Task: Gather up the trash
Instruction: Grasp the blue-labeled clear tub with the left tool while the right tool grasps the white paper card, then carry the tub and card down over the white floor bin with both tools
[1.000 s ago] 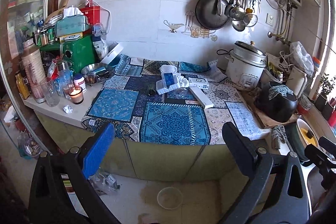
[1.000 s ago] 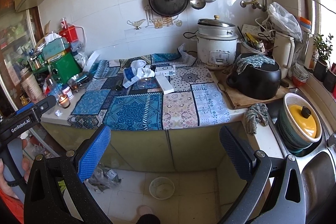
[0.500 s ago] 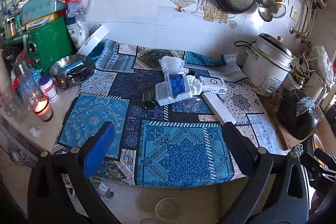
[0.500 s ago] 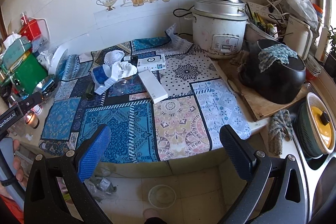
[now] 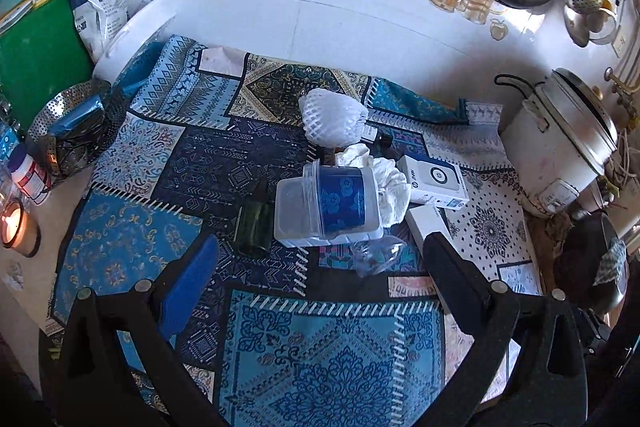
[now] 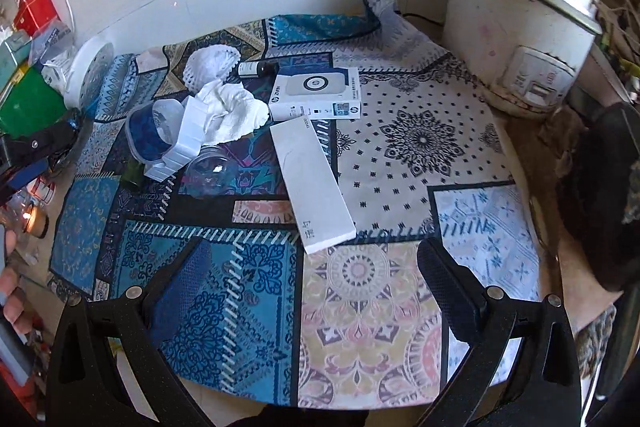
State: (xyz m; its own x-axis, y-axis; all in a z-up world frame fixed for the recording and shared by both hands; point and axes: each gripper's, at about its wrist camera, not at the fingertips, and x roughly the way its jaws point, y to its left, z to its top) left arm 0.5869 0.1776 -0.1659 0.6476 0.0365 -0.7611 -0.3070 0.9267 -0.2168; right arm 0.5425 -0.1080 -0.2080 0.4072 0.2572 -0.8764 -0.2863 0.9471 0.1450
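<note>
Left wrist view: my left tongs (image 5: 316, 251) are spread and empty above the table (image 5: 328, 367). No trash is collected yet. Left to right, the pile holds a dark glass jar (image 5: 252, 229), a clear plastic tub (image 5: 328, 205) on its side with no visible contents, crumpled tissue (image 5: 390, 179) and two white boxes (image 6: 316, 93). My right tongs (image 6: 308, 263) are likewise spread and empty.

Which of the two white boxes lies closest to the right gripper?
The long plain white box, its end just before the right gripper. The printed box lies farther back.
</note>
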